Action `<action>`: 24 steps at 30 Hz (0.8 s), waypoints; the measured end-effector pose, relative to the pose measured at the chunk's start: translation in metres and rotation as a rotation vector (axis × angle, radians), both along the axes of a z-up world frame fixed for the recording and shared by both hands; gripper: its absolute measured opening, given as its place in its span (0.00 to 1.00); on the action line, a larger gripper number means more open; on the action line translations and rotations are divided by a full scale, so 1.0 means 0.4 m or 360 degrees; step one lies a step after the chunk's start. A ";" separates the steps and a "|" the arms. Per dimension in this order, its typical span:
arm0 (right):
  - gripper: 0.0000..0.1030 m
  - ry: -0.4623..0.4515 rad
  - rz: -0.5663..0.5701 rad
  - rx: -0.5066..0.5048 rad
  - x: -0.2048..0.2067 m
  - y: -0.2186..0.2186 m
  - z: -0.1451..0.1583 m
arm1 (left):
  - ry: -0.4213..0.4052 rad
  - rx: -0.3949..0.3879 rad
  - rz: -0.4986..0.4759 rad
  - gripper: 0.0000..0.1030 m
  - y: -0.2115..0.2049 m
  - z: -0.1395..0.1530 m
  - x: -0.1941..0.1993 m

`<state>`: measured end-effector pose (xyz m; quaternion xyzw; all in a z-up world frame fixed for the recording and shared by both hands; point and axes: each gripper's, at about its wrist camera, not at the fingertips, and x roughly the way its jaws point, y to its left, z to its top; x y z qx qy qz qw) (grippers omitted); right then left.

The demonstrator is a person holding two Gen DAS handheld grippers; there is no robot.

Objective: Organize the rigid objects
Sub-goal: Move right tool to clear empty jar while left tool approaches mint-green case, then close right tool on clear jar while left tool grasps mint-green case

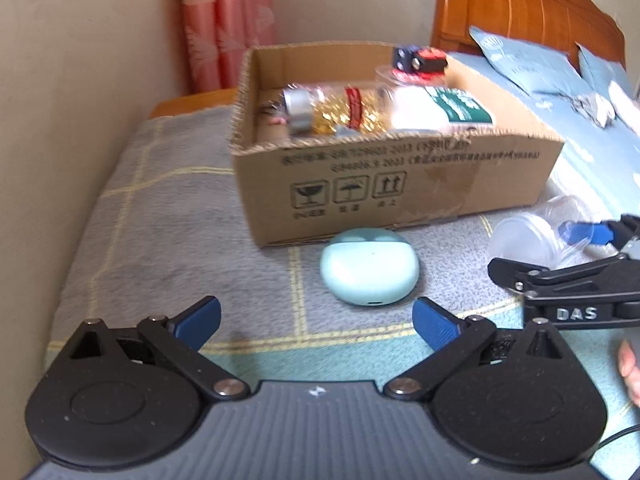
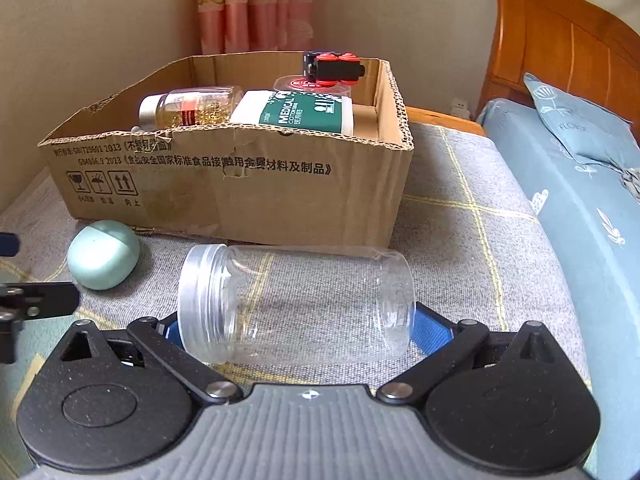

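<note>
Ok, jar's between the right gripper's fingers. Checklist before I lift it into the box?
1. Right gripper around jar: ok, jar lies crosswise between its fingers.
2. Firm grip: cannot tell.
3. Jar empty, lidless: ok.
4. Box open, free space at the right end: ok.
5. Left gripper open, empty, clear of jar: ok.
6. Earbud case outside box, beside the path: ok.

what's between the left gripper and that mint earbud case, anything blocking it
Nothing visible. The left gripper is open with only bare blanket between its fingers and the mint earbud case. The cardboard box sits behind the case, and the right gripper is off to the side.
</note>
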<state>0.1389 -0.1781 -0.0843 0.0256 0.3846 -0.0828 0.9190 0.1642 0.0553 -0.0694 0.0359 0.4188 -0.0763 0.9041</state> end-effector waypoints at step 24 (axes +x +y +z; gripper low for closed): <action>1.00 -0.0054 0.0085 -0.0012 -0.008 -0.006 -0.004 | -0.0064 -0.0016 0.0111 0.99 0.041 -0.032 0.027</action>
